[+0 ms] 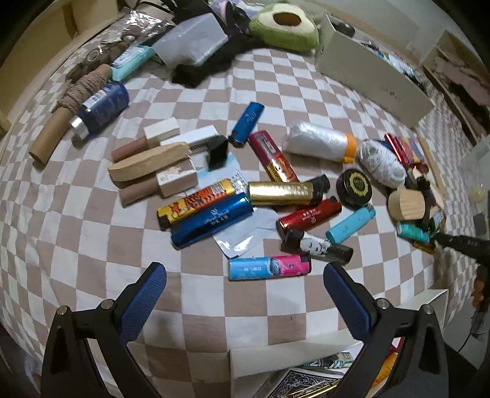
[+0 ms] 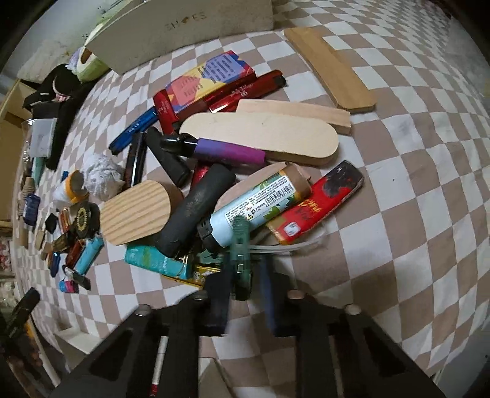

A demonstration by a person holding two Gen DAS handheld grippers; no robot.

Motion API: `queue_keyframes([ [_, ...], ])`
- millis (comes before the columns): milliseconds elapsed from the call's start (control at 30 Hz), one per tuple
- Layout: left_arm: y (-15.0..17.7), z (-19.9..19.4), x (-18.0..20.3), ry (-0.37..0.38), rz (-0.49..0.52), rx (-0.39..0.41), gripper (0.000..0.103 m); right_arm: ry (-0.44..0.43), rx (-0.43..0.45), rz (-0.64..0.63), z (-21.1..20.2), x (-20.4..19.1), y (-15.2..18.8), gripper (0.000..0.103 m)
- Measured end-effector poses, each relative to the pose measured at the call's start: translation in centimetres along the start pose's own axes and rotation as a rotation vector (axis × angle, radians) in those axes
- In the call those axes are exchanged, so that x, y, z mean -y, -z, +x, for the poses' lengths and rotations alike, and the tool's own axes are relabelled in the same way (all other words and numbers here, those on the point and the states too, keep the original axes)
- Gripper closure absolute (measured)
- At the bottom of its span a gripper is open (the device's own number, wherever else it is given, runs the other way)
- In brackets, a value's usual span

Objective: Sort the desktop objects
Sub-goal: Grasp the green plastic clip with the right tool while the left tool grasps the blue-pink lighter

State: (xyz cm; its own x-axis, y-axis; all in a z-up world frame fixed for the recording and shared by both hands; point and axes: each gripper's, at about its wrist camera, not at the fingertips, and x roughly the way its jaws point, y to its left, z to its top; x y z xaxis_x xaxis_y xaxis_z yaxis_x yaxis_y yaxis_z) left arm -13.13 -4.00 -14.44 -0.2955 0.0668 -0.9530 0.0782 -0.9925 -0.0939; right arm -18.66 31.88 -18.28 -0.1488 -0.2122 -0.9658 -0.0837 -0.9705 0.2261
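Several lighters lie scattered on the checkered cloth (image 1: pixel 92 245): a pink-and-blue lighter (image 1: pixel 275 267), a dark blue one (image 1: pixel 211 220), a gold one (image 1: pixel 280 193) and a red one (image 1: pixel 309 217). My left gripper (image 1: pixel 245 271) hovers open just in front of the pink-and-blue lighter and holds nothing. In the right wrist view a heap holds wooden pieces (image 2: pixel 260 137), a black tube (image 2: pixel 196 208) and a pale blue lighter (image 2: pixel 254 211). My right gripper (image 2: pixel 243 271) is shut on a slim dark green lighter (image 2: pixel 240 245) at the heap's near edge.
A white shoe box (image 1: pixel 373 73) stands at the back right and an avocado plush (image 1: pixel 284 24) behind it. A blue can (image 1: pixel 102 107), a rope-wrapped tube (image 1: pixel 79 91) and small wooden blocks (image 1: pixel 147 162) lie at the left. A box with cards (image 1: pixel 306 376) sits below the table's front edge.
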Motion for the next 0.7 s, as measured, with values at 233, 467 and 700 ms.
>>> queue_keyframes([
  [233,0.0,2.4,1.1,-0.019,0.011,-0.071,0.000,-0.057,0.018,-0.013,-1.7,0.1,0.3,0.092],
  [467,-0.1,4.1,1.9,-0.042,0.016,-0.112,0.000,-0.153,0.048,-0.018,-4.1,-0.5,0.5,0.092],
  [700,-0.3,5.9,1.7,-0.070,-0.014,-0.153,0.000,-0.244,0.063,-0.034,-5.5,-1.7,0.7,0.092],
])
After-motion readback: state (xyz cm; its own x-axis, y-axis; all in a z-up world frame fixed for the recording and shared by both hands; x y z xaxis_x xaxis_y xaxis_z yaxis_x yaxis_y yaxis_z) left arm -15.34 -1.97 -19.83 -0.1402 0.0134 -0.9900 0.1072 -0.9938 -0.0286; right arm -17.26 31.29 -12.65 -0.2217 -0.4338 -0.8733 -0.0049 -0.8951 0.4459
